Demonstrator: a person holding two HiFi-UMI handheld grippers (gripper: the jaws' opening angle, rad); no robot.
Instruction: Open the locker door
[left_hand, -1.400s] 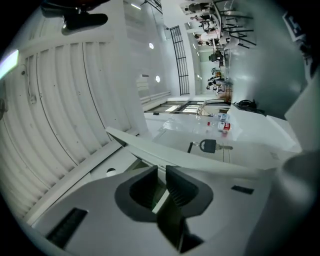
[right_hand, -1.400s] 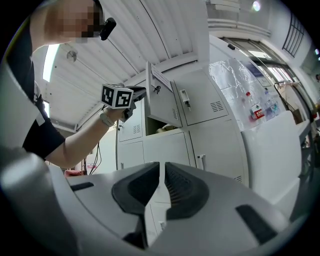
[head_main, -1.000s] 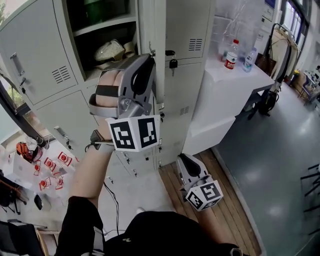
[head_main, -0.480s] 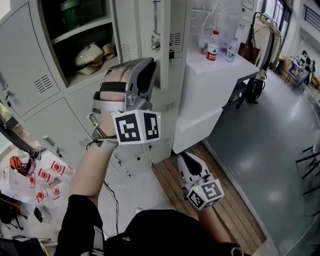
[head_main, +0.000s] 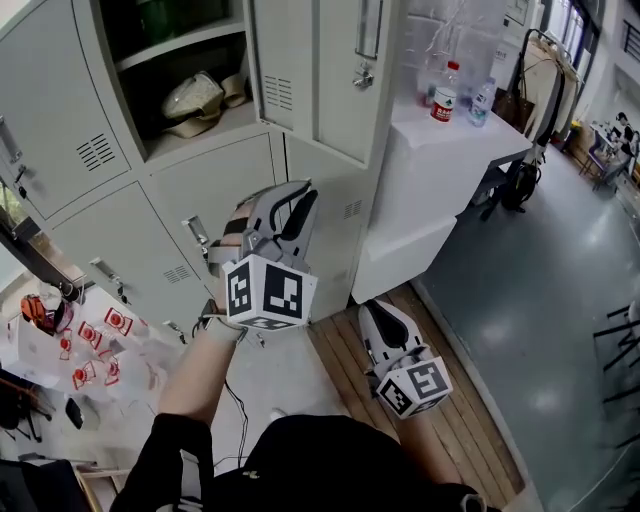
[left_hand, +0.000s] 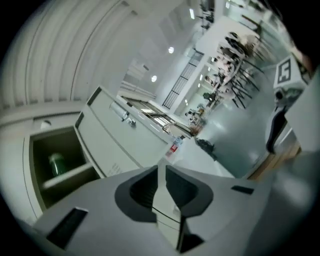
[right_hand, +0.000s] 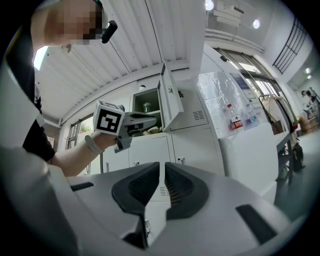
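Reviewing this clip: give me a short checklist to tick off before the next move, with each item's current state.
1. Locker door stands swung open: ok.
2. Left gripper is clear of the door, jaws together with nothing between them: ok.
3. Right gripper is low and apart from the lockers, jaws together and empty: ok.
4. Beige items rest inside the open compartment, not overhanging: ok.
5. Latch on the door is undamaged: cannot tell.

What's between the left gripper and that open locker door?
Nothing but air. In the head view the left gripper sits below the open locker door, clear of it; only a closed lower door shows behind the gap.
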